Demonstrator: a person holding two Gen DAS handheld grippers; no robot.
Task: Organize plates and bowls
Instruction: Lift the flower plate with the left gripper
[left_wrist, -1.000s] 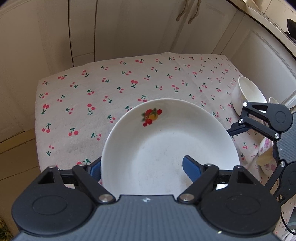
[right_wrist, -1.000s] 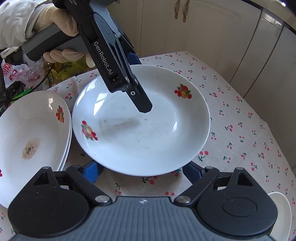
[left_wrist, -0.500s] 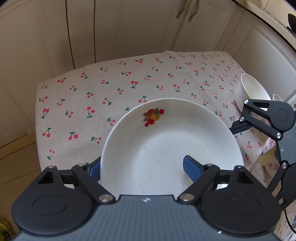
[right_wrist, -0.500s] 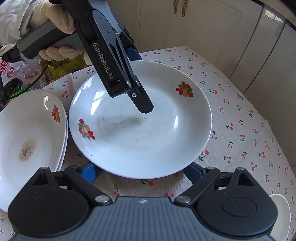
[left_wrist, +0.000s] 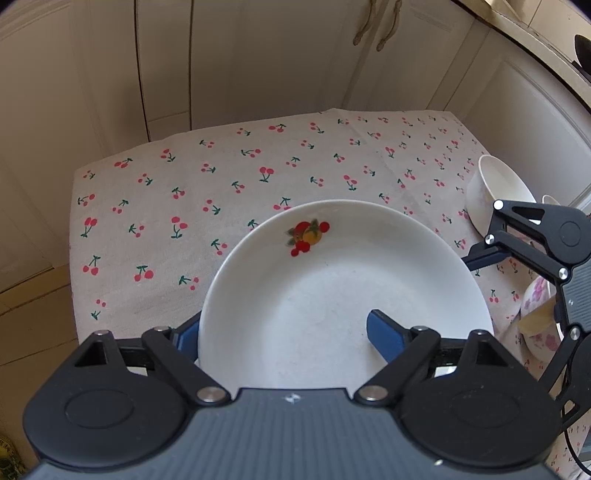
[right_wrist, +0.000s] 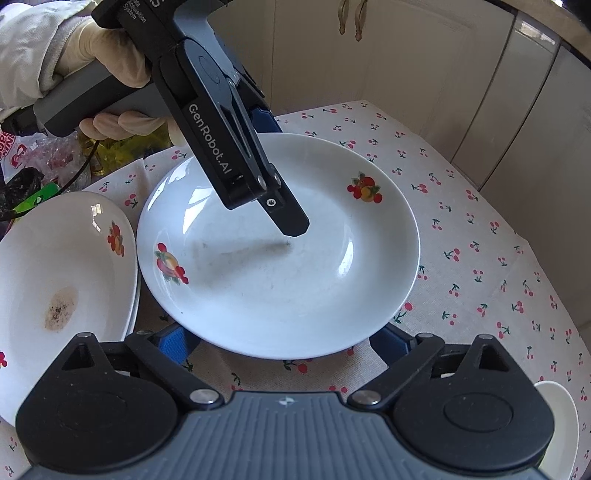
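A white plate with fruit decals (right_wrist: 295, 288) lies on the cherry-print tablecloth (right_wrist: 480, 258). My left gripper (left_wrist: 284, 336) straddles its rim. One finger (right_wrist: 288, 218) reaches down inside the plate and the other stands outside the rim, with a wide gap and no pad pressing. My right gripper (right_wrist: 282, 343) sits at the plate's near edge. Its jaws are opening, and the rim hides both blue fingertips. In the left wrist view the plate (left_wrist: 332, 288) fills the middle.
A stack of white plates (right_wrist: 62, 280), the top one stained brown, lies left of the plate. A white bowl (left_wrist: 495, 195) and a floral cup (left_wrist: 535, 321) stand at the right. Another white dish (right_wrist: 561, 417) is near my right gripper. Bags (right_wrist: 37, 166) clutter the far left; cabinets stand behind.
Both grippers' jaws stand slightly wider than before. The plate and both hands have stayed about where they were.
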